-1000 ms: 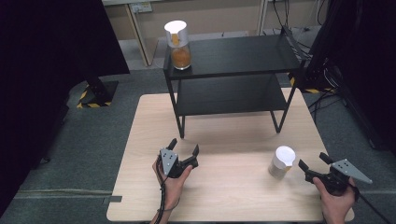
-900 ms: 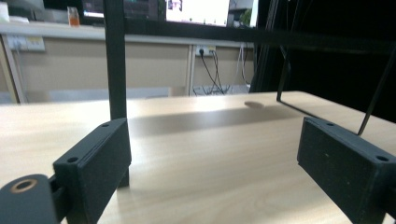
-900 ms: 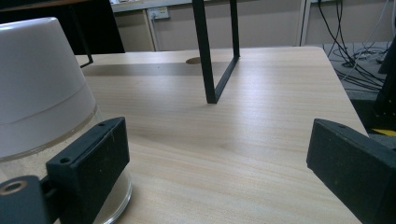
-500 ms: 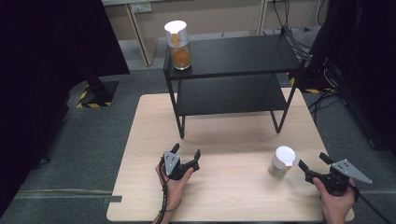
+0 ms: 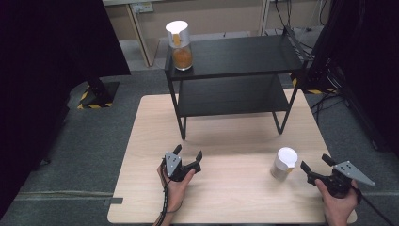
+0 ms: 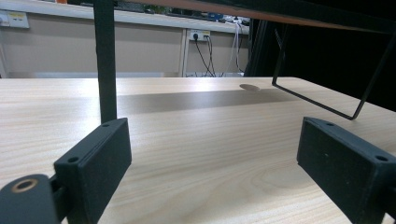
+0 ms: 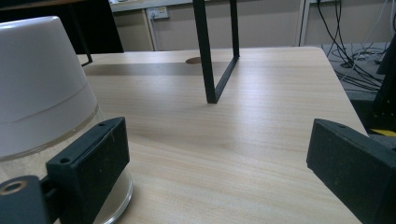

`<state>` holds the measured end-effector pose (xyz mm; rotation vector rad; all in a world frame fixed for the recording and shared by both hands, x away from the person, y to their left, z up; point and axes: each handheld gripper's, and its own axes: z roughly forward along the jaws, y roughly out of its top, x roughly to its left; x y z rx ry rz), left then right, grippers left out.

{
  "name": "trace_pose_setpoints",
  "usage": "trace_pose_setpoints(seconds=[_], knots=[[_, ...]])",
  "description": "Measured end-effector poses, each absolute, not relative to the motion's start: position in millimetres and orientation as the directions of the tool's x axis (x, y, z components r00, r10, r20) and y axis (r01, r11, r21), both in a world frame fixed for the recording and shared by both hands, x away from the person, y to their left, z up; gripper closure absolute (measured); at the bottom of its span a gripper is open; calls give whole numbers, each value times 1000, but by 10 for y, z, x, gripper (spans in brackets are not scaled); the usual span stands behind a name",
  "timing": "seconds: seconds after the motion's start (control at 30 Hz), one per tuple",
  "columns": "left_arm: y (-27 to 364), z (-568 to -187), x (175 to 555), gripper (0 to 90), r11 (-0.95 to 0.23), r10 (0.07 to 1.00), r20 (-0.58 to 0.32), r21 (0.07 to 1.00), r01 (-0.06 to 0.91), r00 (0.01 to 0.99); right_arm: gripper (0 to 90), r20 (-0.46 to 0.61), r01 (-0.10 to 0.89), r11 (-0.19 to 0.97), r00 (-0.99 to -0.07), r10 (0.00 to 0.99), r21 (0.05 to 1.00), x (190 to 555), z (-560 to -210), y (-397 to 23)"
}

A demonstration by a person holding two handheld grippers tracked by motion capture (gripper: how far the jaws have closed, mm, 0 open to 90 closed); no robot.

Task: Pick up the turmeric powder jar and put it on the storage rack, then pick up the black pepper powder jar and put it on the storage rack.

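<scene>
Right gripper (image 5: 314, 168) sits at the near right edge of the table (image 5: 235, 197), jaws spread wide and empty. White-lidded jar (image 5: 283, 163) stands upright just to its left, near but not between the jaws. In the right gripper view the jar (image 7: 42, 107) bulks up beside the left jaw, outside the gap, close enough that I cannot tell whether it touches.

Left gripper (image 5: 187, 157) rests low at the near middle of the table, also wide open, holding nothing; it faces the black shelf (image 5: 235, 70). A second jar with orange contents (image 5: 179, 40) stands on the shelf's top left corner.

Risks as I judge them:
- Jar is off-centre to the right gripper. A straight push forward would likely bump it with the jaw's outer side and slide or tip it.
- Jar looks smooth and glassy below the lid, which tapers; a grip high on the lid could slip.
- Jar stands near the front right of the table; a sideways knock might send it toward the edge.
- Shelf leg (image 7: 205, 51) stands ahead; a lift toward the shelf could clip the frame.
</scene>
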<state>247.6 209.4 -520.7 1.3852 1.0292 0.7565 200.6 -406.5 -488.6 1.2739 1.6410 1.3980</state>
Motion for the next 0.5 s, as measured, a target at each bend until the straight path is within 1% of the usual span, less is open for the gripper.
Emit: trace_pose_setpoints(seconds=[0.5], knots=[[2070,-5208,2460,96,71,910,-120,988,137,397,60,124,260,-33,-341,932,965,1987,-4902,-4074]])
